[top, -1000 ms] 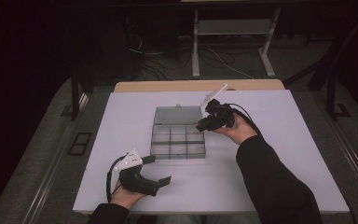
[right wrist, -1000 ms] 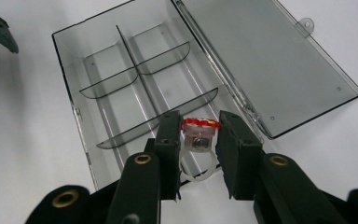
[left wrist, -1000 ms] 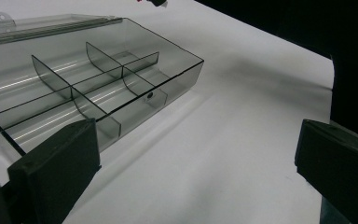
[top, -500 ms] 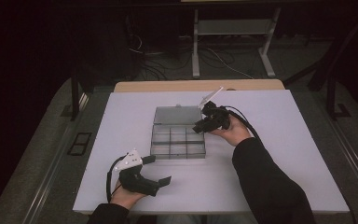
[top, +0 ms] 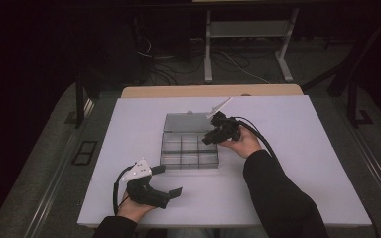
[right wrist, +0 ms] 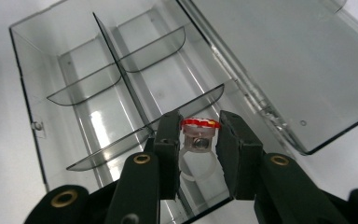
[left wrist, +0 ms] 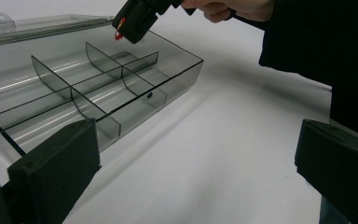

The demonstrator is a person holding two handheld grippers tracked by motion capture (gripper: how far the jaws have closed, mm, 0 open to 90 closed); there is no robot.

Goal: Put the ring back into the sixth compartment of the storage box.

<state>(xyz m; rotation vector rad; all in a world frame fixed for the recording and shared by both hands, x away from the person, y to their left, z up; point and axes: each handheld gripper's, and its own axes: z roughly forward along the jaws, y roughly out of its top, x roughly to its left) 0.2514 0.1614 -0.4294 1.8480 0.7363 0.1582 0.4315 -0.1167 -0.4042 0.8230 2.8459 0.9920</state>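
Observation:
A clear plastic compartment box (top: 188, 157) lies mid-table with its lid (top: 187, 122) folded flat behind it. My right gripper (top: 209, 139) hovers over the box's right side, shut on a small clear ring with a red and white top (right wrist: 200, 124). In the right gripper view the gripper (right wrist: 199, 136) holds the ring above a divided compartment (right wrist: 98, 93), beside the lid (right wrist: 284, 60). My left gripper (top: 167, 180) rests near the front edge, open and with nothing in it. In the left gripper view its jaws (left wrist: 198, 163) stand wide apart, facing the box (left wrist: 98, 98) and the right gripper (left wrist: 137, 18).
The white table top (top: 307, 148) has bare room left and right of the box. A wooden strip (top: 213, 90) runs along the far edge. Beyond it are a dark floor, cables and a metal stand (top: 248, 29).
My right gripper has shifted a little left and nearer, further over the box, with the ring still in it. The left gripper has stayed put.

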